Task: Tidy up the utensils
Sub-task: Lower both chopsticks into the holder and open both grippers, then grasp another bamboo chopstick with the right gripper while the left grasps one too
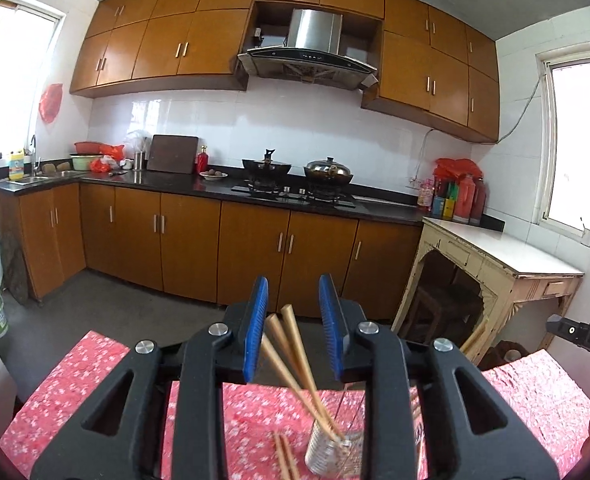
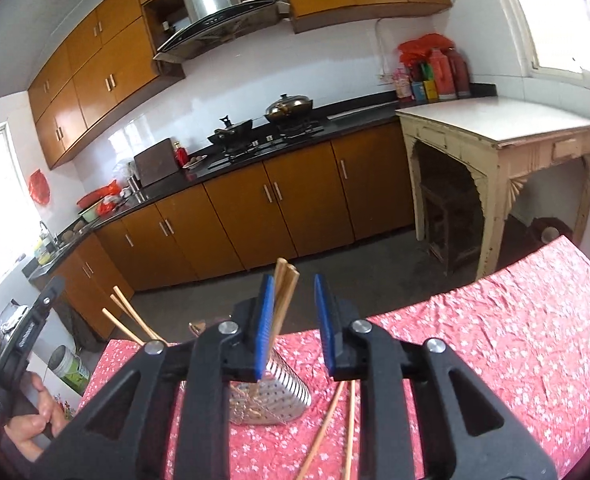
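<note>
A perforated metal utensil holder (image 2: pixel 273 394) stands on the red floral tablecloth (image 2: pixel 495 340), with wooden chopsticks (image 2: pixel 285 296) sticking up out of it. It also shows in the left wrist view (image 1: pixel 331 450) with chopsticks (image 1: pixel 291 352) leaning out. Two loose chopsticks (image 2: pixel 335 420) lie on the cloth beside the holder; two more lie in the left wrist view (image 1: pixel 285 456). My left gripper (image 1: pixel 293 330) is open above the holder, the chopstick tops between its blue pads, not gripped. My right gripper (image 2: pixel 293 328) is open and empty above the holder.
The table edge faces a grey floor and a run of brown kitchen cabinets (image 1: pixel 191 248) with a black counter, stove and pots (image 1: pixel 329 170). A cream side table (image 2: pixel 495 128) stands to the right. The other handheld gripper (image 2: pixel 23 340) and the hand holding it show at left.
</note>
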The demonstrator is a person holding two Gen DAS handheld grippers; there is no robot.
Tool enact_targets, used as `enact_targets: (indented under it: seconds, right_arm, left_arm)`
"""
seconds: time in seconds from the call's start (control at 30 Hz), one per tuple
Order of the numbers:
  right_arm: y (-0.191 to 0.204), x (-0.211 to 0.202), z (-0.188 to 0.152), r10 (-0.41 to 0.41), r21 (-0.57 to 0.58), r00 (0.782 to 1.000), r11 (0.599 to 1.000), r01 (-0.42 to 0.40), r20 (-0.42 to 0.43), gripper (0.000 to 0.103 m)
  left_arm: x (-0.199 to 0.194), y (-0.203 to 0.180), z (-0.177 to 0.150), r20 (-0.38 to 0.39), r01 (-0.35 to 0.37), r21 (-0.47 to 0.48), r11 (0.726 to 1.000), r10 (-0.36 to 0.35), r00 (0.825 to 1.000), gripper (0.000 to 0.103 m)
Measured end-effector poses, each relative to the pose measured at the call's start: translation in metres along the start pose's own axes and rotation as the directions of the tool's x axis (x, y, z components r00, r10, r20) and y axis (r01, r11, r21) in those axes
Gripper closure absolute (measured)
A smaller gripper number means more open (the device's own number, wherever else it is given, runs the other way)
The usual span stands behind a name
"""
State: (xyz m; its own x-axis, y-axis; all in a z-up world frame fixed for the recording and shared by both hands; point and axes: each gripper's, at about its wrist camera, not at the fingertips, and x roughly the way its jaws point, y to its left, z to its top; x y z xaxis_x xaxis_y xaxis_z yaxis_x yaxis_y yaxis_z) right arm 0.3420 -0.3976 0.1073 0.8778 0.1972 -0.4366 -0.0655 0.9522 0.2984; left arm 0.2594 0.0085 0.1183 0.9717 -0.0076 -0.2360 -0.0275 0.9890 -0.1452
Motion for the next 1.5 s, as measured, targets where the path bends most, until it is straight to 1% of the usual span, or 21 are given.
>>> enact_targets:
  seconds: [0.13, 0.23, 0.37, 0.5, 0.63, 0.73, 0.87, 1.0, 1.1, 1.2, 1.27, 1.3, 1.37, 1.47, 1.5]
  right_arm:
    - [-0.010, -0.009, -0.021, -0.016, 0.012, 1.000, 1.000, 0.017, -0.027, 0.081]
    - [-0.018, -0.013, -0.046, -0.031, 0.017, 0.998, 0.999, 0.032, -0.055, 0.081]
    - [-0.028, -0.015, -0.083, -0.058, 0.013, 0.994, 0.998, 0.059, -0.092, 0.081]
    - [-0.037, -0.012, -0.122, -0.090, 0.002, 0.987, 0.996, 0.091, -0.136, 0.081]
    - [-0.040, -0.011, -0.163, -0.119, -0.033, 0.976, 0.993, 0.115, -0.184, 0.081]
    - [-0.042, -0.010, -0.191, -0.114, -0.039, 0.967, 0.993, 0.108, -0.226, 0.081]
    - [-0.040, -0.010, -0.221, -0.111, -0.071, 0.957, 0.993, 0.095, -0.267, 0.081]
    - [-0.035, -0.002, -0.247, -0.104, -0.095, 0.942, 0.992, 0.078, -0.318, 0.081]
    - [-0.030, 0.005, -0.257, -0.118, -0.114, 0.931, 0.990, 0.083, -0.346, 0.081]
    - [-0.030, 0.011, -0.262, -0.143, -0.129, 0.922, 0.986, 0.103, -0.360, 0.082]
    - [-0.031, 0.013, -0.264, -0.181, -0.145, 0.919, 0.980, 0.138, -0.349, 0.093]
    - [-0.033, 0.014, -0.264, -0.188, -0.138, 0.919, 0.979, 0.148, -0.347, 0.095]
    - [-0.042, 0.014, -0.260, -0.194, -0.100, 0.917, 0.981, 0.169, -0.349, 0.095]
    - [-0.060, 0.015, -0.252, -0.235, -0.053, 0.910, 0.971, 0.231, -0.341, 0.095]
    - [-0.064, 0.015, -0.251, -0.237, -0.043, 0.909, 0.970, 0.237, -0.341, 0.095]
  left_arm:
    - [-0.015, 0.011, -0.013, -0.029, -0.009, -0.004, 1.000, 0.009, 1.000, 0.069]
    - [-0.025, 0.021, -0.028, -0.062, -0.006, -0.007, 1.000, 0.006, 0.998, 0.069]
    - [-0.035, 0.035, -0.059, -0.124, -0.004, -0.021, 1.000, 0.001, 0.992, 0.067]
    - [-0.038, 0.039, -0.094, -0.179, -0.012, 0.004, 1.000, 0.012, 0.984, 0.066]
    - [-0.041, 0.040, -0.128, -0.240, -0.004, 0.017, 1.000, 0.008, 0.971, 0.065]
    - [-0.046, 0.039, -0.150, -0.271, 0.004, 0.008, 1.000, -0.002, 0.962, 0.059]
    - [-0.050, 0.033, -0.174, -0.323, 0.030, 0.005, 1.000, -0.027, 0.946, 0.057]
    - [-0.053, 0.025, -0.192, -0.348, 0.043, 0.025, 0.999, -0.031, 0.937, 0.054]
    - [-0.052, 0.022, -0.199, -0.377, 0.055, 0.032, 0.998, -0.039, 0.925, 0.054]
    - [-0.053, 0.020, -0.204, -0.394, 0.064, 0.031, 0.997, -0.046, 0.918, 0.054]
    - [-0.053, 0.017, -0.208, -0.409, 0.074, 0.031, 0.997, -0.055, 0.911, 0.054]
    - [-0.053, 0.015, -0.210, -0.417, 0.081, 0.030, 0.996, -0.061, 0.907, 0.054]
    - [-0.051, 0.010, -0.213, -0.439, 0.098, 0.026, 0.995, -0.077, 0.895, 0.054]
    - [-0.048, 0.002, -0.220, -0.469, 0.118, 0.031, 0.993, -0.089, 0.879, 0.054]
    - [-0.045, -0.001, -0.223, -0.486, 0.122, 0.030, 0.992, -0.092, 0.869, 0.054]
